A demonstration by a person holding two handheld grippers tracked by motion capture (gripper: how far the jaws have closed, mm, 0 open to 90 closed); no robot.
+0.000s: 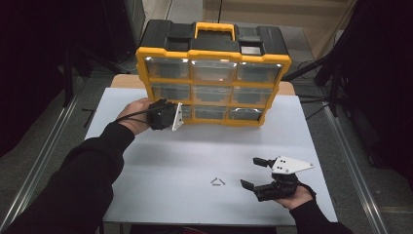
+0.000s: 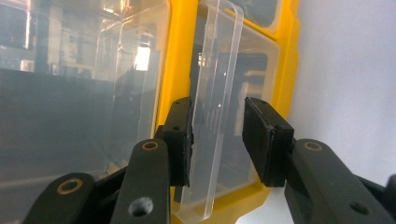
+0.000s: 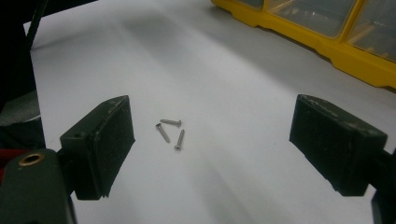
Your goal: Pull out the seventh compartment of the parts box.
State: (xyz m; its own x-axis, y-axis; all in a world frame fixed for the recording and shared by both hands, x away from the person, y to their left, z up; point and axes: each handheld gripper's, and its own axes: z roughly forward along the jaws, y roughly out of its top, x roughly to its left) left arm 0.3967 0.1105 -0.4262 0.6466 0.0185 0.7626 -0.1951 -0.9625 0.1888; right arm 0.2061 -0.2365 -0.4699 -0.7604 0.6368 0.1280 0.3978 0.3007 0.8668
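A yellow and black organizer (image 1: 213,73) with several clear drawers stands upright at the back of the white table (image 1: 160,161). My left gripper (image 1: 181,116) is at its bottom-left drawer. In the left gripper view, the drawer's clear pull tab (image 2: 219,84) stands between the jaws of my left gripper (image 2: 217,112); the left pad (image 2: 182,140) touches it and a small gap shows at the right pad. Three small screws (image 1: 217,182) lie loose on the table. My right gripper (image 1: 250,171) rests wide open just right of them, and the screws (image 3: 170,130) lie ahead between its jaws (image 3: 212,126).
The organizer's yellow frame (image 3: 327,44) crosses the top right of the right gripper view. Dark floor and metal rails flank the table on both sides. Bare white tabletop lies between the two hands.
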